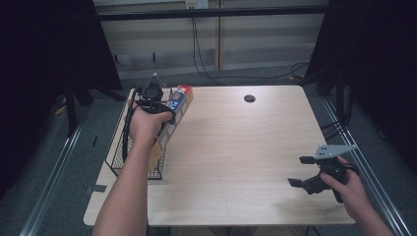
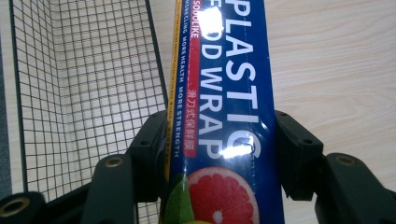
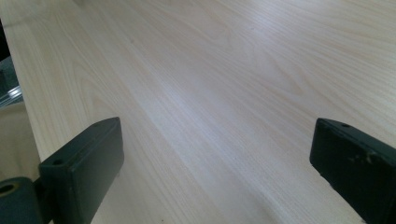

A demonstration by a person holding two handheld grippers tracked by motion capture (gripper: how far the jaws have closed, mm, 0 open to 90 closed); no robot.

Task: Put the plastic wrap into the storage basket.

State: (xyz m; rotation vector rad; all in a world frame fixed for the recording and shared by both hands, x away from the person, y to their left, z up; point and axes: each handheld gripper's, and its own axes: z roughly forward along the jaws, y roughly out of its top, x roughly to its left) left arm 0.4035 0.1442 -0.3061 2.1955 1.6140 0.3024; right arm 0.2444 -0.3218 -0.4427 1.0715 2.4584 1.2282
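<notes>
A long blue box of plastic food wrap (image 1: 173, 115) is lifted at the table's left side, slanting over the right wall of a black wire basket (image 1: 121, 147). My left gripper (image 1: 156, 104) is shut on the box near its middle. In the left gripper view both black pads press on the sides of the box (image 2: 224, 116), which bears white lettering and a grapefruit picture. My right gripper (image 1: 301, 171) hovers low over the table's right front part, jaws wide apart and nothing between them. In the right gripper view bare wood lies between the jaws of my right gripper (image 3: 217, 158).
The light wooden table (image 1: 236, 147) has a dark round hole (image 1: 250, 98) near its far edge. The wire basket (image 2: 88, 84) stands at the table's left edge. Dark curtains and metal rails flank the table, and cables hang at the back wall.
</notes>
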